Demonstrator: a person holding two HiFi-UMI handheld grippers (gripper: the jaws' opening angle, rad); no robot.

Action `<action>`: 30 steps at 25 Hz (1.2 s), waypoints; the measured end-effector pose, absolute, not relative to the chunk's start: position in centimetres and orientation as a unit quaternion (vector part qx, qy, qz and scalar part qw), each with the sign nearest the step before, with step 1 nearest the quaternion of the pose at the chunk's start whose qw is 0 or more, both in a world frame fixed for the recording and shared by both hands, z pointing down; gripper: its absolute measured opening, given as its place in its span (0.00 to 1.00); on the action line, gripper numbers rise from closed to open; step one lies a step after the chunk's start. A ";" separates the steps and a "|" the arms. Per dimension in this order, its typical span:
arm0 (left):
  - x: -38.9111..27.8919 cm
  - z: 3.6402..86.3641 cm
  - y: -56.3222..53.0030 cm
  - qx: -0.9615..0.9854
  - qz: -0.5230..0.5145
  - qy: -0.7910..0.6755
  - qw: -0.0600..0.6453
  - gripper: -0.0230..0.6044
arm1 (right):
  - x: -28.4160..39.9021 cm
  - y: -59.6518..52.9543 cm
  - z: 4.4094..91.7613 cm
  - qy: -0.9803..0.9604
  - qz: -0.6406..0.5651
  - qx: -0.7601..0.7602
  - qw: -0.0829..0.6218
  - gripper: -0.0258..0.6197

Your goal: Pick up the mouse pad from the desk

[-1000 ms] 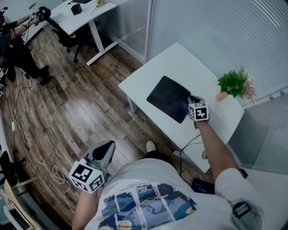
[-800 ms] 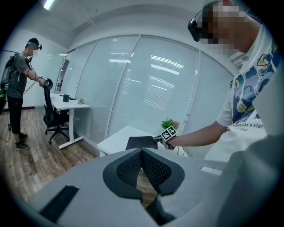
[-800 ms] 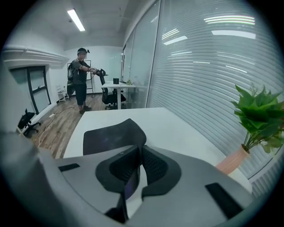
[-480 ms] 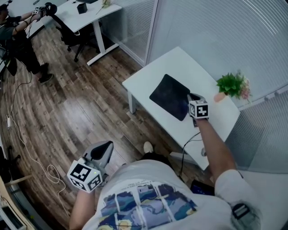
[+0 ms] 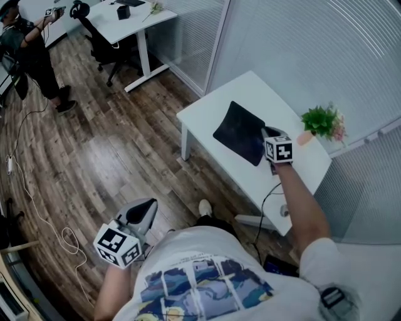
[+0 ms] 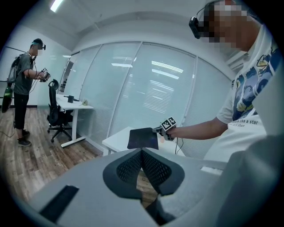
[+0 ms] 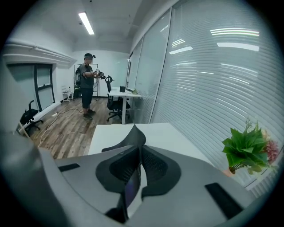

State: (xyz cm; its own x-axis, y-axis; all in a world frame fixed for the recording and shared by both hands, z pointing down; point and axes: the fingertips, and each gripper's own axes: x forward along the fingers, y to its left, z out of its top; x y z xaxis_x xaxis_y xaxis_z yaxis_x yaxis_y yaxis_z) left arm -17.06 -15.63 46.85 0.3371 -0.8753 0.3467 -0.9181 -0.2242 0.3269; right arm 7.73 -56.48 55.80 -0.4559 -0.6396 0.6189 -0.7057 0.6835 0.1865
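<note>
The black mouse pad [image 5: 240, 133] hangs a little above the white desk [image 5: 250, 91], and my right gripper [image 5: 265, 133] is shut on its near right edge. In the right gripper view the pad [image 7: 128, 138] curls up ahead of the jaws, its edge pinched between the pads of the right gripper [image 7: 138, 153]. The left gripper view shows the same pad [image 6: 143, 138] held out level over the desk's corner. My left gripper [image 5: 145, 210] is low at the left over the wooden floor, far from the desk, shut [image 6: 142, 153] with nothing in it.
A potted plant [image 5: 324, 120] stands at the desk's far right corner, close to the blinds. Another desk [image 5: 128, 15] with an office chair [image 5: 94, 37] is at the upper left, where a person [image 5: 31, 50] stands. Cables [image 5: 37, 207] trail over the floor.
My right gripper has risen with the mouse pad in it, and the pad has come up off the desk. The desk has drifted slightly right in the head view.
</note>
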 end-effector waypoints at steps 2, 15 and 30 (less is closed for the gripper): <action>-17.0 46.8 -14.9 0.782 0.042 -0.573 0.241 0.04 | 7.3 -56.1 54.8 -0.855 0.044 0.393 0.334 0.09; -16.6 48.0 -10.7 0.789 0.026 -0.560 0.253 0.04 | 5.7 -52.2 48.6 -0.871 0.024 0.387 0.303 0.08; -15.8 48.5 -7.2 0.809 0.021 -0.532 0.250 0.04 | 4.3 -44.2 39.2 -0.894 0.000 0.358 0.270 0.08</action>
State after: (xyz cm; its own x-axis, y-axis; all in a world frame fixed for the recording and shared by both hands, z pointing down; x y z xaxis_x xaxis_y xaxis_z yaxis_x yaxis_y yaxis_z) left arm -15.85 -7.23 48.47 0.4332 -0.8496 0.3007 -0.8709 -0.3088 0.3823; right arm 4.34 -44.20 39.20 -0.5977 -0.6400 0.4829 -0.6399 0.7437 0.1936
